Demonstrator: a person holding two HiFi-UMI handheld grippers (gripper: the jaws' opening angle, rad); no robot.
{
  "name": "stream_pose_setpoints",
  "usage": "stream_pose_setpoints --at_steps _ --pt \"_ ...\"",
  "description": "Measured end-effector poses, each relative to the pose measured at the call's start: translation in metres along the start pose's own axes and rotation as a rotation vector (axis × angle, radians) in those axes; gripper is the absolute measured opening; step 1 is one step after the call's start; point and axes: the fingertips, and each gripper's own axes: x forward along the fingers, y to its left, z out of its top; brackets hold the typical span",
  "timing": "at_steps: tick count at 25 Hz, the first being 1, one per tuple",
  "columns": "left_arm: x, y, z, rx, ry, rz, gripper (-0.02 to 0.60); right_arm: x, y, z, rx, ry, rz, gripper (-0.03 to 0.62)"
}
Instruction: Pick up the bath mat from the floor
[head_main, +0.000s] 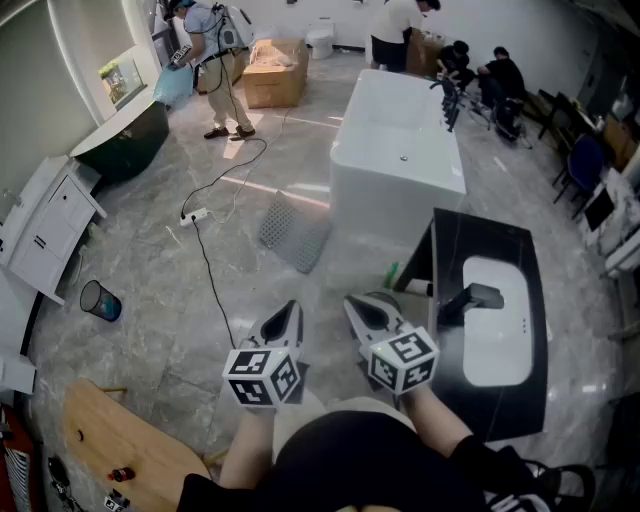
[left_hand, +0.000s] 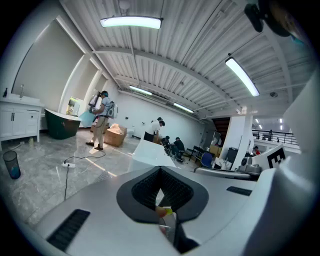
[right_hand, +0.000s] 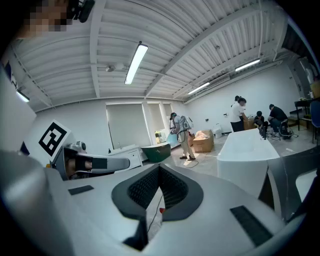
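Bath mat (head_main: 295, 232) was seen flat on the floor (head_main: 170, 310). Left tool (head_main: 288, 312) and right tool (head_main: 360, 308) were held pressed together, empty.

grey tiled floor with a bath mat and bathroom fittings

the glossy marbled floor (head_main: 170, 330) carries a grey bath mat (head_main: 293, 232) lying flat just beside the white bathtub (head_main: 395, 150). left of the mat lies a white power strip (head_main: 194, 215), with a black cable (head_main: 212, 280) trailing across the tiles. a small blue bin (head_main: 100, 300) stands near a white cabinet (head_main: 45, 225). a cardboard box (head_main: 275, 72) and a dark green tub (head_main: 125, 140) sit farther off. a wooden board (head_main: 120, 440) lies at the near left.
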Motion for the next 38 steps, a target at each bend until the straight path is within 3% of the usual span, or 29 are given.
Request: stream_pose_setpoints --at_steps 11,26,38 --pt "-0.006 -0.01 -0.011 -0.001 0.001 -0.013 0.0 -0.014 0.002 -0.008 0.003 -0.018 -0.031 0.011" --pt "-0.017 -0.007 -0.013 -0.045 -0.036 0.018 0.0 -0.015 0.011 -0.012 0.038 -0.028 0.022 0.011" --pt "0.003 0.014 -0.002 -0.097 -0.041 0.02 0.0 0.018 -0.005 -0.014 0.068 0.041 0.008 0.011"
